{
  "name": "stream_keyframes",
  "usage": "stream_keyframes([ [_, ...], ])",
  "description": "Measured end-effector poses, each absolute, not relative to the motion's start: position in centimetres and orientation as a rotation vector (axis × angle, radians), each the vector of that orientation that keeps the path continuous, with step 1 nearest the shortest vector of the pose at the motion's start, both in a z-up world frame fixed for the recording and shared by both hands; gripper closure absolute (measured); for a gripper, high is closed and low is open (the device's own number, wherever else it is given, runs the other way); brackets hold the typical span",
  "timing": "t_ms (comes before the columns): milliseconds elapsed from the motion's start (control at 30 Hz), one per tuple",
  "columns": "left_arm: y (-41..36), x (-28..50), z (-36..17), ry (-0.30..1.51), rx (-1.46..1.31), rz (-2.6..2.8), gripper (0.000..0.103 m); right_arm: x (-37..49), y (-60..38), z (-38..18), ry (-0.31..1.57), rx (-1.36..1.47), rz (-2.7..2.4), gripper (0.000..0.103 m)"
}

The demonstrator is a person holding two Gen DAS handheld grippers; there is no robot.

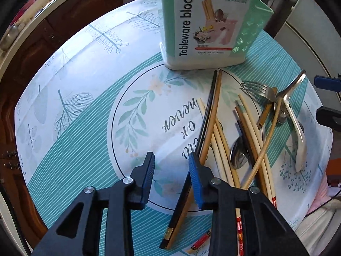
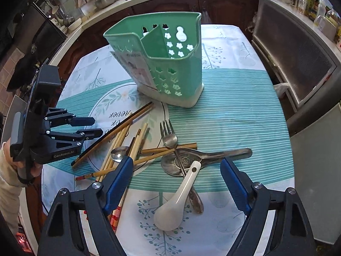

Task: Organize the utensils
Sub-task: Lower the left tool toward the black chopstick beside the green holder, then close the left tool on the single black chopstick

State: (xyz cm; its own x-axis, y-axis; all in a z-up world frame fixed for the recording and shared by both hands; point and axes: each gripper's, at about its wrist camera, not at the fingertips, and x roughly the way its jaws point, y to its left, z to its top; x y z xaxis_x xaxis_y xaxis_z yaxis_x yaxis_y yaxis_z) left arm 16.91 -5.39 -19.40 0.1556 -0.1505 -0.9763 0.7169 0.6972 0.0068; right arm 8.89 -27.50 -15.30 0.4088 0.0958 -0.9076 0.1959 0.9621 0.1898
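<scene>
The left tool (image 1: 171,160) hung low over the bench (image 1: 74,111) with its jaws parted to a moderate gap and nothing between them; its right finger lay against, or just beside, the dark chopstick pair (image 1: 210,115), which ran straight ahead of it toward the green tableware block (image 1: 204,21), so it looked lined up to slide sideways and take that pair first. The rest of the loose chopsticks (image 1: 251,140) were heaped just to that tool's right, crossing over a small steel spoon (image 1: 239,155), probably why the outermost sticks were the easy pick. The right tool (image 2: 177,181) stood wide and empty, and directly between and ahead of its fingers lay the white ceramic spoon (image 2: 179,200), resting across a large steel ladle spoon (image 2: 204,157) with a fork (image 2: 169,136) laid over the same pile; that straddling pose suggested a grasp of the white spoon's handle was being prepared. The block stood upright well beyond both tools, its divided compartments open at the top and apparently holding no utensils, so by my reading the sorting had barely begun. Overlapping handles could drag neighbours along on any lift.
</scene>
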Motion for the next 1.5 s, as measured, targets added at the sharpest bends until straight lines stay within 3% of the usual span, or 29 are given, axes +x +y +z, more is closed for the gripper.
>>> stream_keyframes([
  [1133, -9.9, 17.6, -20.6, 1.331, 0.714, -0.715, 0.072, 10.3, -24.3, -17.1, 1.199, 0.226, -0.022, 0.017],
  [1167, -9.9, 17.7, -20.6, 1.343, 0.706, -0.709, 0.073, 10.4, -24.3, -17.1, 1.199, 0.224, -0.023, 0.017],
  [1200, -10.0, 17.9, -20.6, 1.362, 0.685, -0.711, 0.08, 10.4, -24.2, -17.1, 1.201, 0.222, -0.024, 0.017],
  [1233, -10.0, 18.1, -20.6, 1.38, 0.66, -0.715, 0.094, 10.4, -24.2, -17.2, 1.203, 0.223, -0.024, 0.017],
  [1267, -10.0, 18.2, -20.6, 1.391, 0.645, -0.705, 0.096, 10.5, -24.2, -17.3, 1.207, 0.225, -0.025, 0.017],
  [1500, -9.1, 17.8, -20.5, 1.436, 0.552, -0.593, 0.1, 11.8, -24.4, -17.6, 1.219, 0.315, 0.0, 0.019],
])
